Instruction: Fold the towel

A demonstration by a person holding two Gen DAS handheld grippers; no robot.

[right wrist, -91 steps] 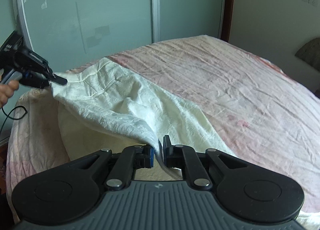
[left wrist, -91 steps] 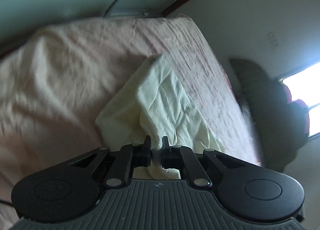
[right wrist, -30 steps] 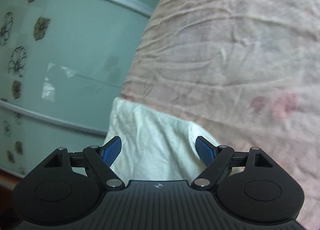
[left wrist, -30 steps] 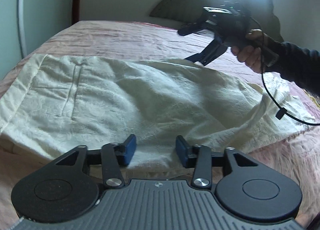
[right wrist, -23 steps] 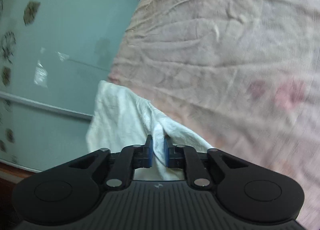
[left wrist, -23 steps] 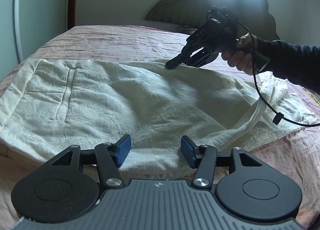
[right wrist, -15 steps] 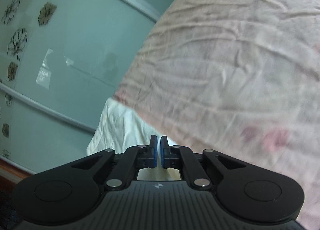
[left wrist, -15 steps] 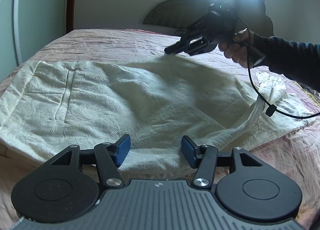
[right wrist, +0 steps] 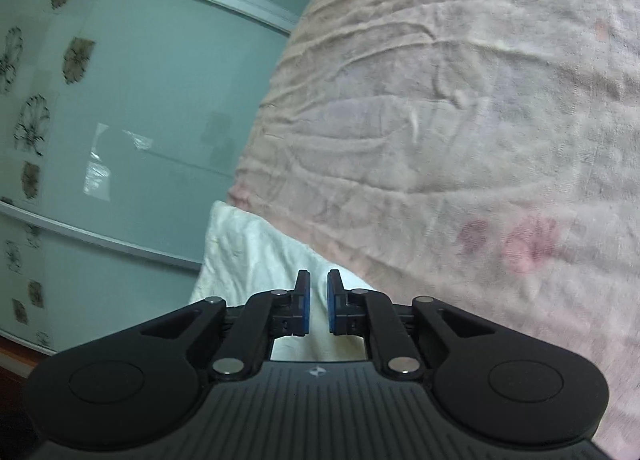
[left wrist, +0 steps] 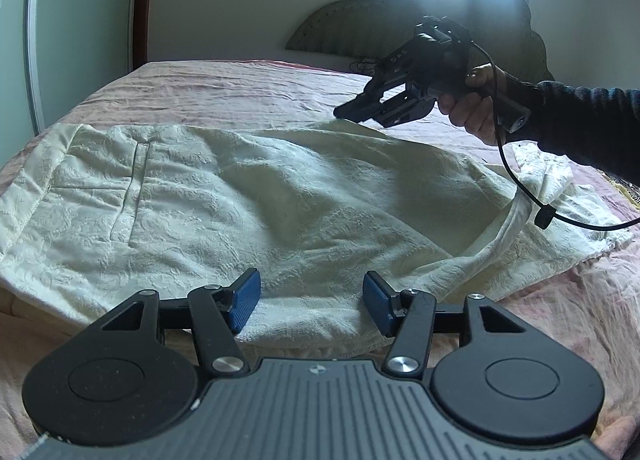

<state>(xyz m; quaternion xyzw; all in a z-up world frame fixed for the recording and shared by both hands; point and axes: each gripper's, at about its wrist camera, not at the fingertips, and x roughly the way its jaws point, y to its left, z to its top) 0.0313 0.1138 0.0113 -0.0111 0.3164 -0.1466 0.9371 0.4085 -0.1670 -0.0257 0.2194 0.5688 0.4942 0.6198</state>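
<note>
A cream towel [left wrist: 280, 199] lies spread across the pink bed [left wrist: 240, 87], its right end rumpled. My left gripper [left wrist: 310, 296] hovers open over the towel's near edge, and its blue pads touch nothing. In the left wrist view my right gripper [left wrist: 340, 113] pinches the towel's far edge and draws it up into a small peak. In the right wrist view the right gripper [right wrist: 318, 300] has a fold of towel [right wrist: 248, 252] in the narrow gap between its pads. Its jaws are opening slightly.
A person's hand [left wrist: 468, 107] and dark sleeve carry the right gripper, with a black cable [left wrist: 520, 187] hanging over the towel's right end. A headboard [left wrist: 460, 11] stands under a bright window. A frosted sliding door [right wrist: 120, 119] runs along the bed's edge.
The right gripper's jaws closed on the towel's far edge and lifted it a little, drifting right. The left gripper stayed put, its jaws slightly wider than a second ago.
</note>
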